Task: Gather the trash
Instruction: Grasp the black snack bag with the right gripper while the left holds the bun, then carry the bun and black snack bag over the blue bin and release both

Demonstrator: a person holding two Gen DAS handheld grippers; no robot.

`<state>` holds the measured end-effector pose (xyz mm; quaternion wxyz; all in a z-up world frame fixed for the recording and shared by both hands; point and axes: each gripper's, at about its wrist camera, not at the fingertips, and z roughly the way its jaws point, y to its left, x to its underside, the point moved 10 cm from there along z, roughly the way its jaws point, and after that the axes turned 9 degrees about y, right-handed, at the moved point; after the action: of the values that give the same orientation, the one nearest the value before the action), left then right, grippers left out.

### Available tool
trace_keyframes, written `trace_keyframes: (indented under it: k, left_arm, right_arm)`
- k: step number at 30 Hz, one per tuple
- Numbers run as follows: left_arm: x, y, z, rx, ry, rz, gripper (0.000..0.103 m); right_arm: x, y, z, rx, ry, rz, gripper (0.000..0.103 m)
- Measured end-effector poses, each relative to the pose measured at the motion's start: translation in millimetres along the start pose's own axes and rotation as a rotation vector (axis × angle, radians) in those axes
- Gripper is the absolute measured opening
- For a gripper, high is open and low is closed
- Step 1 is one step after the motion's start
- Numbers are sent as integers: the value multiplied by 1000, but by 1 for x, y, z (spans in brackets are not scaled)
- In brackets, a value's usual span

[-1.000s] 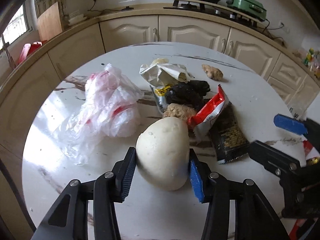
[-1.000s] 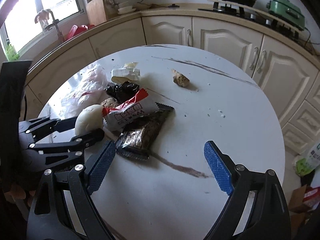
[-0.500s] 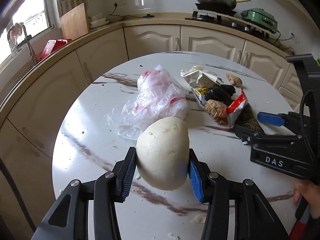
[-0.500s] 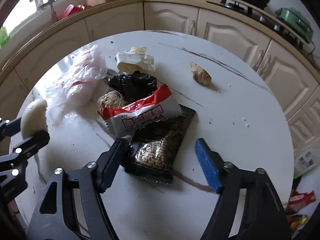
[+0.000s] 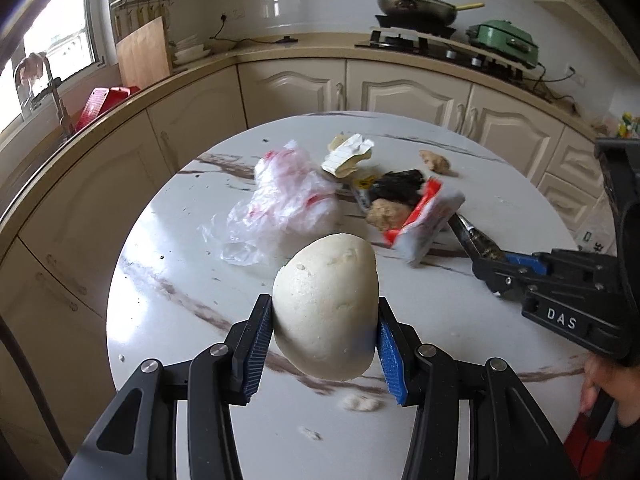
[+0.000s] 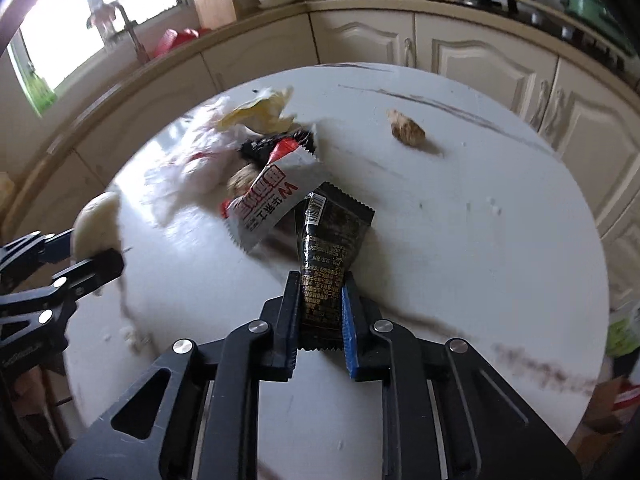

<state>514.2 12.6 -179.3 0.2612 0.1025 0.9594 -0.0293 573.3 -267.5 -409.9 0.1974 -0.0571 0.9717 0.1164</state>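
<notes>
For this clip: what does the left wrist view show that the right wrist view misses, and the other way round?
Only the left wrist view shows the wok and the green cooker clearly, plus crumbs on the table beside the left gripper. Only the right wrist view shows the right gripper shut on the black wrapper, its barcode side facing the camera. Both views show the white bun clamped in the left gripper, the red and white wrapper, the clear plastic bag, the ginger piece and the marble table.
</notes>
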Motion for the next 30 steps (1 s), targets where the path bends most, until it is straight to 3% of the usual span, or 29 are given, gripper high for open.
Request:
trace_keyframes:
  k: [7, 12, 16, 23, 30]
  left_arm:
    - [2, -37, -35, 4, -53, 26, 45]
    - [3, -84, -55, 25, -79, 77, 45]
    - [7, -144, -62, 58, -83, 150, 45]
    - [15, -262, -55, 169, -62, 277, 45]
    - [31, -366, -17, 290, 21, 379, 45]
  right_arm:
    - [21, -2, -63, -117, -116, 40, 17]
    - [37, -19, -109, -116, -183, 46, 18]
    - [60, -48, -142, -106, -231, 84, 18]
    - [122, -139, -196, -22, -285, 203, 18]
    - [190, -234, -196, 71, -239, 345, 19]
